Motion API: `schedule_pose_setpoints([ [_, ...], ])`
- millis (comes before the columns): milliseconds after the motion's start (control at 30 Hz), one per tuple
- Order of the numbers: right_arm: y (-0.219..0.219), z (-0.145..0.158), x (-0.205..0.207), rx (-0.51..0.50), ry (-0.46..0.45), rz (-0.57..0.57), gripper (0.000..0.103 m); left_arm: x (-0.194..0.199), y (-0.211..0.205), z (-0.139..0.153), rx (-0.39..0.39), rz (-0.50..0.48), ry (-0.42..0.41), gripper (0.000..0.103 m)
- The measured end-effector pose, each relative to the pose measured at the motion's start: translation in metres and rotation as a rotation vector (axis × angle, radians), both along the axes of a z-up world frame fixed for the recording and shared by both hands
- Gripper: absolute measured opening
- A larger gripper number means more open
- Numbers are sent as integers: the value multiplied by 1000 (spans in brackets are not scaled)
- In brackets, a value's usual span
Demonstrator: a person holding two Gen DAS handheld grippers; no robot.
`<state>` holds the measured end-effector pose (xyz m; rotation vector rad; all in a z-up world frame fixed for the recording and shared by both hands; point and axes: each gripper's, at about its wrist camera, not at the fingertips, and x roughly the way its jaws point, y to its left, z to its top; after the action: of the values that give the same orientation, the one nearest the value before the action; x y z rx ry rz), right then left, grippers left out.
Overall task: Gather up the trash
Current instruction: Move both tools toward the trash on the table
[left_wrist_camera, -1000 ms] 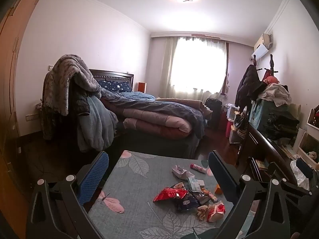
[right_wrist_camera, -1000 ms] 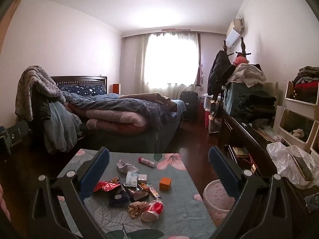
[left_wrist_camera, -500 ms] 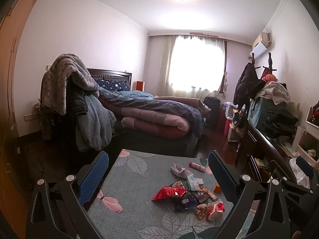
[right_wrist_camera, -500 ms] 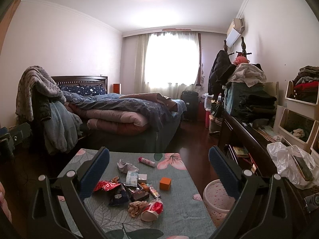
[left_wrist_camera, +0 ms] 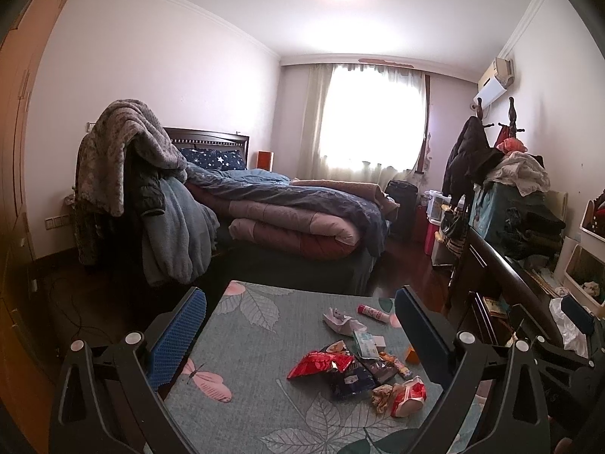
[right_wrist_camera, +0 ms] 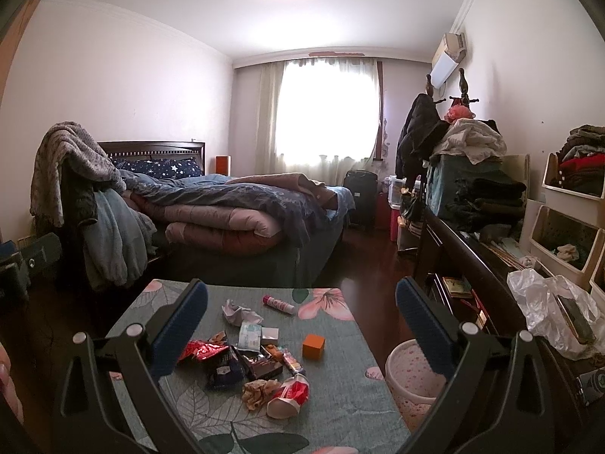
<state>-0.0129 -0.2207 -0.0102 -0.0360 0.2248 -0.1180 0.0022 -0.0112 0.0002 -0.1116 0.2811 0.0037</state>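
Observation:
A pile of trash lies on a low table with a grey-green leaf-print cloth [left_wrist_camera: 257, 340] [right_wrist_camera: 340, 389]: a red snack wrapper [left_wrist_camera: 319, 362] [right_wrist_camera: 200, 350], a dark blue packet [left_wrist_camera: 349, 378] [right_wrist_camera: 223, 370], a crushed red-and-white cup [left_wrist_camera: 408, 397] [right_wrist_camera: 289, 399], crumpled white paper [left_wrist_camera: 340, 319] [right_wrist_camera: 240, 312], a pink-capped tube [left_wrist_camera: 372, 313] [right_wrist_camera: 279, 303] and an orange cube [right_wrist_camera: 313, 345]. A white speckled bin [right_wrist_camera: 412, 382] stands right of the table. My left gripper [left_wrist_camera: 300, 335] and right gripper [right_wrist_camera: 301, 335] are open, empty, above the table's near side.
A bed with heaped quilts [left_wrist_camera: 302, 219] lies beyond the table. A chair draped in blankets [left_wrist_camera: 124, 174] stands at the left. A dark wooden dresser [right_wrist_camera: 461, 265] with clothes and a plastic bag [right_wrist_camera: 544, 306] runs along the right wall.
Both views have shifted only slightly; the grippers stay open and the trash has not moved.

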Motion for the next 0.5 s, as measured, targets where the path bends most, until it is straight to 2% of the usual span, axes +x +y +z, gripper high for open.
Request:
schedule_pose_setpoints([
  [267, 0, -8, 9, 0, 19, 1, 100, 10, 3, -8, 4, 3, 14, 99],
  [367, -2, -20, 25, 5, 62, 0, 100, 25, 3, -18, 6, 7, 51, 99],
  [500, -10, -39, 51, 21, 133, -10, 100, 58, 1, -43, 10, 13, 146, 99],
])
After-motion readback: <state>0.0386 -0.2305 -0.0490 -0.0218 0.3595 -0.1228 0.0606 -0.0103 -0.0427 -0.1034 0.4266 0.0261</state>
